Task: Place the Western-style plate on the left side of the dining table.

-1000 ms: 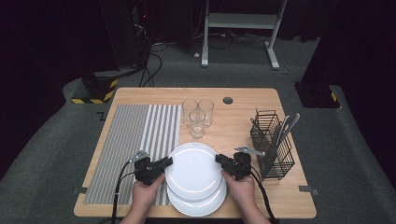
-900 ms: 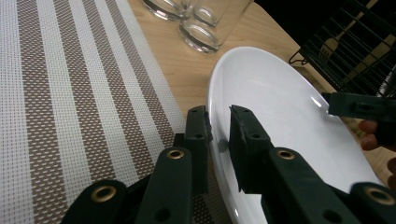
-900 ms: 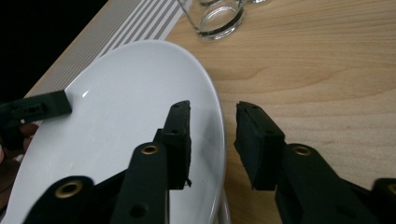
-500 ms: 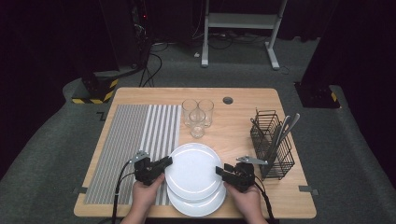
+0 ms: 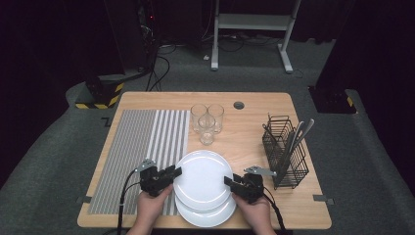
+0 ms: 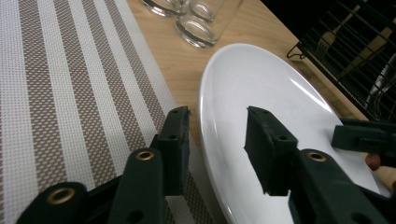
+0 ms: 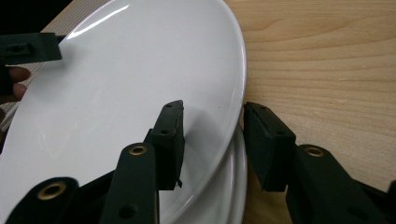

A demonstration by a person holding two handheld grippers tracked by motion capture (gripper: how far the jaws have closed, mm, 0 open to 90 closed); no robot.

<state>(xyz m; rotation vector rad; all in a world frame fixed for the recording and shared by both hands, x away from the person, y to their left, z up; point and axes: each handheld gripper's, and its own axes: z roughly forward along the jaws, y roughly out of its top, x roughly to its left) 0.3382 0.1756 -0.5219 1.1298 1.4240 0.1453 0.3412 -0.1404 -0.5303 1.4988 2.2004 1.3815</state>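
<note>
Both tongs [image 5: 177, 172] astride top plate [image 5: 203, 178] rim

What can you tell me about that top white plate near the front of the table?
The top plate is round, plain white and glossy, like glazed ceramic, with a shallow raised rim. It sits slightly offset on a second white plate at the table's front edge, its left rim overlapping the striped placemat. The left gripper and right gripper each straddle its rim on opposite sides, one jaw above and one outside, with gaps visible, so neither seems to be squeezing it.

Both hand-held grippers [image 5: 172, 172] [image 5: 229, 181] part-open, facing inward
</note>
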